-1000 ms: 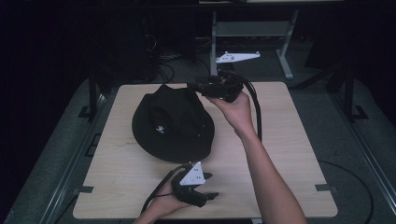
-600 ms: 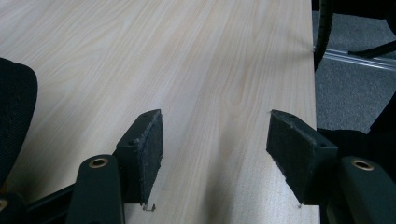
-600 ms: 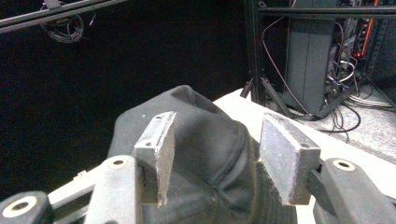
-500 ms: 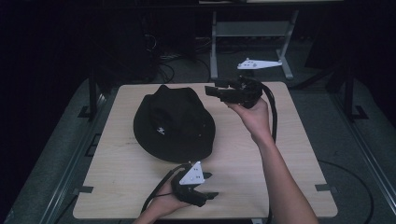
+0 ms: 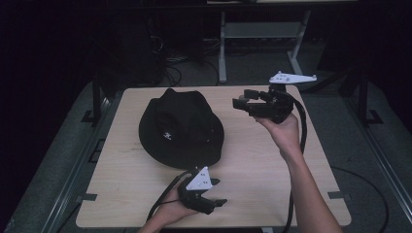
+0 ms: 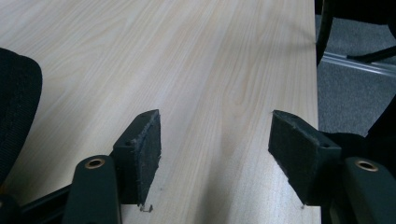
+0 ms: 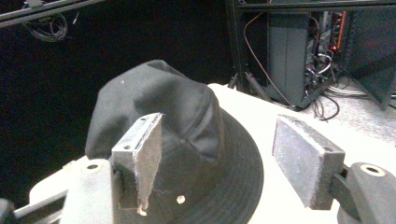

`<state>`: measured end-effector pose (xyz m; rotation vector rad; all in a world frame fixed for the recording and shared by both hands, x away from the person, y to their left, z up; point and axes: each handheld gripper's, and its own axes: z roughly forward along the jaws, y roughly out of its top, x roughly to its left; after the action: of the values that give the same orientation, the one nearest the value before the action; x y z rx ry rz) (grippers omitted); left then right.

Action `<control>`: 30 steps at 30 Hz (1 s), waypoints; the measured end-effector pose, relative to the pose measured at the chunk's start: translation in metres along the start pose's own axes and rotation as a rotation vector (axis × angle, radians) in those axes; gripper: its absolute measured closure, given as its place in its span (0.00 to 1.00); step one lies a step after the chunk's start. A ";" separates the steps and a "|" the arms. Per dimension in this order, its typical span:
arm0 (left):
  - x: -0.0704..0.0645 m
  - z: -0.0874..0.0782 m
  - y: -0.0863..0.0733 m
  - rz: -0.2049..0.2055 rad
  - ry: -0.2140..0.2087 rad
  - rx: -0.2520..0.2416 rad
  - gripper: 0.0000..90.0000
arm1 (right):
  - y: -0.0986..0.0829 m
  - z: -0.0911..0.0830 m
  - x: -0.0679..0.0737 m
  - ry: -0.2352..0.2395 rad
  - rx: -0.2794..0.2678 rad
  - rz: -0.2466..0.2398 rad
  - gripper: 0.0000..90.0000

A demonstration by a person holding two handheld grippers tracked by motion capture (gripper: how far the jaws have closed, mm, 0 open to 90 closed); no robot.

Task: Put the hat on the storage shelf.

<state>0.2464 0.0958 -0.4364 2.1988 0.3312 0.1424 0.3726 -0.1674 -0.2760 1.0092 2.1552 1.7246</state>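
A black bucket hat [image 5: 180, 127] with a small white logo lies brim-down on the left half of the wooden table [image 5: 252, 160]. My right gripper [image 5: 244, 101] is held above the table's far right, open, its jaws pointing left toward the hat and apart from it. In the right gripper view the hat [image 7: 187, 140] lies ahead between the wide-apart pads [image 7: 306, 165]. My left gripper [image 5: 216, 193] rests near the front edge, open and empty, pointing right. In the left gripper view bare table [image 6: 210, 74] lies between the pads [image 6: 144, 154], and the hat's brim [image 6: 16, 107] is at the left edge.
The right gripper's cable [image 5: 302, 141] hangs along the person's right forearm. Behind the table stand a metal frame [image 5: 262, 34], loose cables and dark equipment [image 7: 299, 51] on the floor. The table's right edge [image 6: 315, 70] drops to grey carpet.
The right gripper has pulled back to the right, away from the hat's crown, and risen slightly. The left gripper has stayed in place.
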 end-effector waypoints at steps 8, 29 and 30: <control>0.000 0.000 0.000 -0.011 -0.005 -0.002 0.35 | -0.012 -0.014 -0.004 -0.002 0.007 0.010 0.32; 0.001 -0.002 0.001 -0.025 0.007 -0.001 0.28 | -0.045 -0.045 -0.022 -0.035 0.013 0.067 0.26; 0.001 -0.001 0.001 -0.027 0.008 -0.007 0.27 | -0.047 -0.046 -0.024 -0.038 0.017 0.066 0.25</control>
<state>0.2473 0.0965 -0.4349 2.1861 0.3645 0.1379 0.3469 -0.2223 -0.3117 1.1209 2.1395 1.7038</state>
